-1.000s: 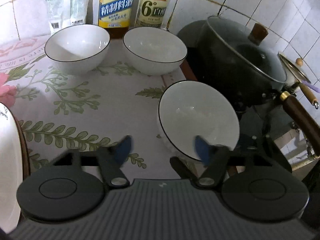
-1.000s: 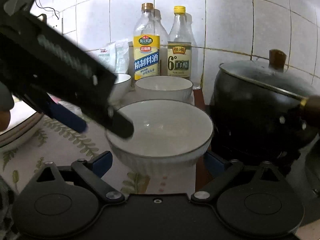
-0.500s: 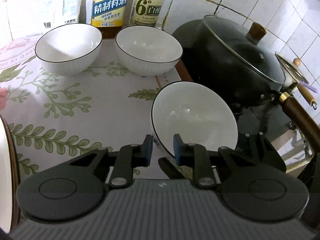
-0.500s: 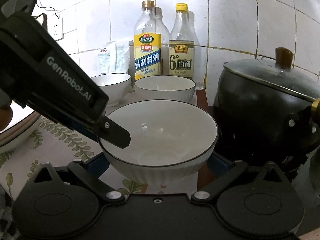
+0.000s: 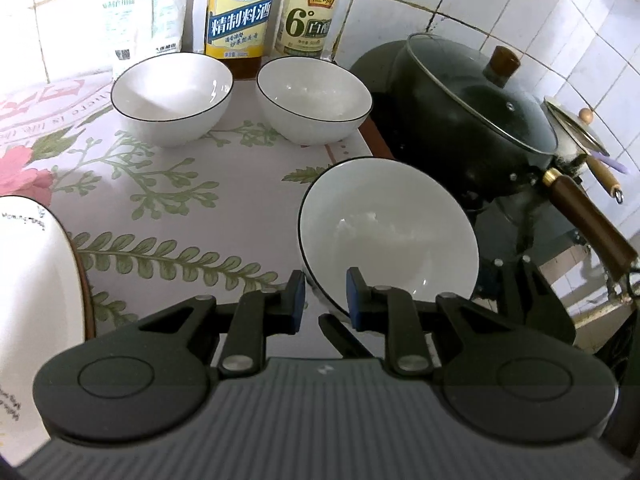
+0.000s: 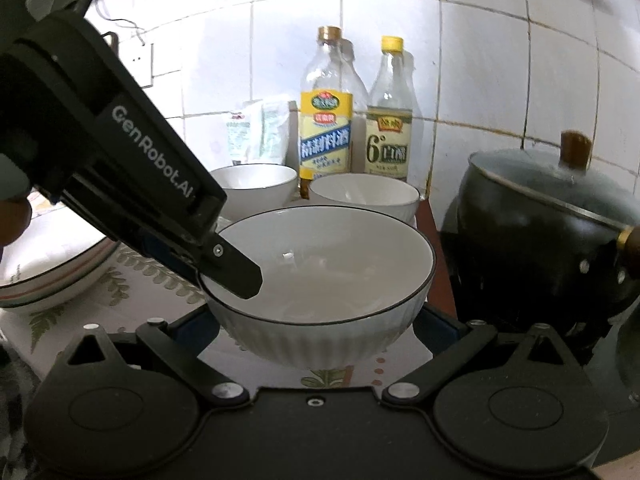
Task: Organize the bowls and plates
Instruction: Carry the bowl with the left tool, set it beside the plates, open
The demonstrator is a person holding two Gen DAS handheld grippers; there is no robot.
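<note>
A white bowl with a dark rim [image 5: 388, 232] sits tilted at the right edge of the flowered table, close to the black pot. My left gripper [image 5: 325, 300] is shut on the bowl's near rim, one blue pad inside and one outside. From the right wrist view the same bowl [image 6: 320, 264] fills the middle, with the left gripper [image 6: 236, 272] clamped on its left rim. My right gripper [image 6: 314, 324] stands open, its pads wide apart on either side of the bowl's lower wall. Two more white bowls [image 5: 172, 92] [image 5: 314, 96] stand side by side at the back.
A large white plate [image 5: 36, 280] lies at the left edge. Behind the back bowls stand two bottles [image 5: 240, 8] [image 5: 310, 12] and white bags [image 5: 140, 8] against the tiled wall. A black lidded pot [image 5: 472, 120] with a wooden handle [image 5: 592, 220] is right of the table.
The left gripper's fingers closed from wide open onto the near bowl's rim. The bowl now looks slightly larger and nearer in the right wrist view.
</note>
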